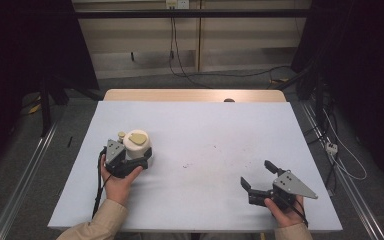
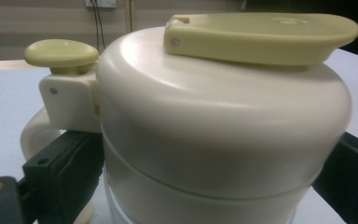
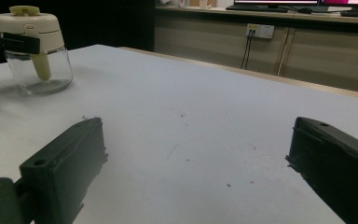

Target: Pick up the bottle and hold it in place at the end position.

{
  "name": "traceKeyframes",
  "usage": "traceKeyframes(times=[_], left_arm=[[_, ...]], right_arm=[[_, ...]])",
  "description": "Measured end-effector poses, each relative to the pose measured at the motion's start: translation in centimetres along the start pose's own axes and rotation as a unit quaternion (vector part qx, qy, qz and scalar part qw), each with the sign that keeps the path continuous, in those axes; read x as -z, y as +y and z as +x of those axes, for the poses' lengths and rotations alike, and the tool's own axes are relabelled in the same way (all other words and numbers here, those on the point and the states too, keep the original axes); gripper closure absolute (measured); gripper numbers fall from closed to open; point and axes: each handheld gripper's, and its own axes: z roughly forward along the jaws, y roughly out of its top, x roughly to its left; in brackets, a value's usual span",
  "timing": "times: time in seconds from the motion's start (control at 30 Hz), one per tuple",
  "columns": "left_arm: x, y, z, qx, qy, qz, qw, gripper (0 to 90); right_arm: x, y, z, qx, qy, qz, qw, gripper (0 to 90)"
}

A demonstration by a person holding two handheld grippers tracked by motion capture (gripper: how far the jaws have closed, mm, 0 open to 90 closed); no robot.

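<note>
A glass jug (image 1: 136, 142) with a cream lid stands upright at the left of the table. Its lid carries a pale yellow flip tab (image 2: 261, 30) and a round push button (image 2: 61, 52). My left gripper (image 1: 134, 159) is shut on the jug, one black jaw on each side of the lid's lower rim. In the left gripper view the jug (image 2: 223, 126) is very close. The right gripper view has the jug (image 3: 32, 46) far off, with its clear glass body showing. My right gripper (image 1: 256, 173) rests near the front right, open, with nothing between its jaws.
The pale blue table top (image 1: 205, 125) has a few dark specks (image 1: 186, 165) near its middle. A wooden strip (image 1: 195, 95) runs along the far edge, with a small dark object (image 1: 229, 100) on it. Cables and metal rails lie on the floor around the table.
</note>
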Motion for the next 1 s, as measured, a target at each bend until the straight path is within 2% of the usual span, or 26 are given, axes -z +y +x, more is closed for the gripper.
traceKeyframes(times=[0.3,0.57,1.0], left_arm=[[-0.55,-0.01,-0.25,-0.002,0.012,0.000,0.9999,4.2],[-0.85,0.00,-0.45,0.004,0.019,-0.001,0.9998,4.4],[-0.98,0.09,-0.30,0.001,0.015,-0.006,0.9999,6.1]], right_arm=[[0.03,0.01,-0.05,-0.001,-0.001,-0.002,1.0000,3.2],[0.03,0.01,-0.07,-0.001,-0.001,-0.002,1.0000,3.2],[0.11,0.08,-0.11,0.000,0.001,-0.005,1.0000,3.4]])
